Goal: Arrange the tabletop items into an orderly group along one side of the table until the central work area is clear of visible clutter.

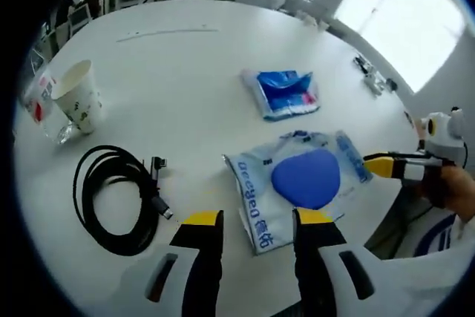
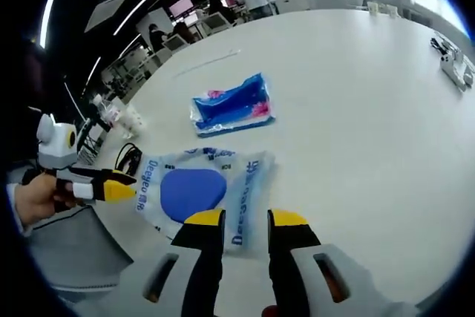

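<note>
Both hand-held grippers point(image 1: 249, 218) point(image 2: 246, 217) hover open over the blue-oval packet point(image 1: 297, 183), untouched.

A coiled black cable point(image 1: 115, 198) and a white paper cup point(image 1: 78, 96) are crowding the white table's point(image 1: 185, 72) left edge; two blue-and-white plastic packets point(image 1: 297, 183) point(image 1: 282, 94) are occupying its centre, leaving bare tabletop lying beyond.

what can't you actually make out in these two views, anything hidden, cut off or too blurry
- Left gripper view: print on the paper cup and the clear cup behind it is too small to read.
- Left gripper view: the large tissue pack has its near edge hidden behind the left tool.
- Right gripper view: the black cable is mostly hidden behind the other tool.
- Right gripper view: the objects at the table's far edge are too small to identify.
</note>
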`<state>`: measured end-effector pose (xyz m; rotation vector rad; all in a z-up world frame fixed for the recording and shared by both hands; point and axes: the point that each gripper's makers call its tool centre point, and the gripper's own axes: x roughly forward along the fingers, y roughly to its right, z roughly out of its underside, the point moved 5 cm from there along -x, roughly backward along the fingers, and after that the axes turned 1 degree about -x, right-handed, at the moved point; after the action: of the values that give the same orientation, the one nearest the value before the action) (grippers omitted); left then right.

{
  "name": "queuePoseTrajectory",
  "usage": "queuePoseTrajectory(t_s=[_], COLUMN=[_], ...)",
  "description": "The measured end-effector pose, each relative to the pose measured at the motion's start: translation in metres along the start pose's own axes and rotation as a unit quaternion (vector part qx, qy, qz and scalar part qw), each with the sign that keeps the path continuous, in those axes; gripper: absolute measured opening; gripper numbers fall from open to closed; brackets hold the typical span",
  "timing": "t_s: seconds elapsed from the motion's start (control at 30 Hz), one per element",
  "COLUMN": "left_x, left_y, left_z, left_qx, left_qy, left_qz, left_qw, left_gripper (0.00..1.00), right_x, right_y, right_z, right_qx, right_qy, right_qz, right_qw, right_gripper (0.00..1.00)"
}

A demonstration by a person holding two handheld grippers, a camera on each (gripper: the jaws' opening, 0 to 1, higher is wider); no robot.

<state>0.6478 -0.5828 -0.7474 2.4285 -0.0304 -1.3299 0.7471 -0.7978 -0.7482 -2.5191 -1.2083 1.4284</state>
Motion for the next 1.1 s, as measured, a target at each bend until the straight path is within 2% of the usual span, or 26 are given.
queuePoseTrajectory(t_s=[0.13, 0.2, 0.37, 0.47, 0.57, 0.67, 0.77, 0.87, 0.97, 1.1], left_x=[0.004, 0.006, 0.008, 0.009, 0.01, 0.01, 0.009, 0.008, 0.002, -0.002], left_y=[-0.001, 0.001, 0.001, 0.001, 0.0, 0.0, 0.0, -0.002, 0.0, 0.0], left_z=[0.007, 0.011, 0.019, 0.022, 0.021, 0.021, 0.022, 0.023, 0.021, 0.015], left_qx=[-0.007, -0.019, -0.017, -0.046, -0.041, -0.043, -0.05, -0.079, -0.069, -0.068], left_qy=[-0.006, -0.014, -0.024, -0.023, -0.024, -0.026, -0.023, -0.018, -0.012, -0.001], left_qz=[-0.004, 0.003, 0.001, 0.01, 0.012, 0.011, 0.011, 0.021, 0.033, 0.027], left_qw=[0.9999, 0.9997, 0.9996, 0.9986, 0.9988, 0.9987, 0.9984, 0.9964, 0.997, 0.9973], left_gripper=[0.35, 0.33, 0.26, 0.23, 0.16, 0.1, 0.07, 0.05, 0.0, 0.0], right_x=[0.0, -0.002, 0.001, 0.005, 0.008, 0.008, 0.009, 0.009, 0.01, 0.011], right_y=[0.002, 0.001, 0.002, 0.003, 0.002, 0.001, 0.0, 0.002, 0.003, 0.0], right_z=[0.004, 0.006, 0.012, 0.015, 0.014, 0.01, 0.01, 0.01, 0.01, 0.009], right_qx=[0.0, 0.004, -0.003, 0.001, 0.001, -0.009, -0.017, 0.001, 0.002, -0.007], right_qy=[-0.005, -0.006, -0.013, -0.015, -0.017, -0.013, -0.015, -0.013, -0.012, -0.01], right_qz=[0.003, 0.001, 0.001, -0.001, -0.002, 0.0, 0.002, 0.002, 0.003, -0.001], right_qw=[1.0, 1.0, 0.9999, 0.9999, 0.9998, 0.9999, 0.9997, 0.9999, 0.9999, 0.9999], right_gripper=[0.2, 0.2, 0.17, 0.15, 0.14, 0.04, 0.02, 0.01, 0.0, 0.0])
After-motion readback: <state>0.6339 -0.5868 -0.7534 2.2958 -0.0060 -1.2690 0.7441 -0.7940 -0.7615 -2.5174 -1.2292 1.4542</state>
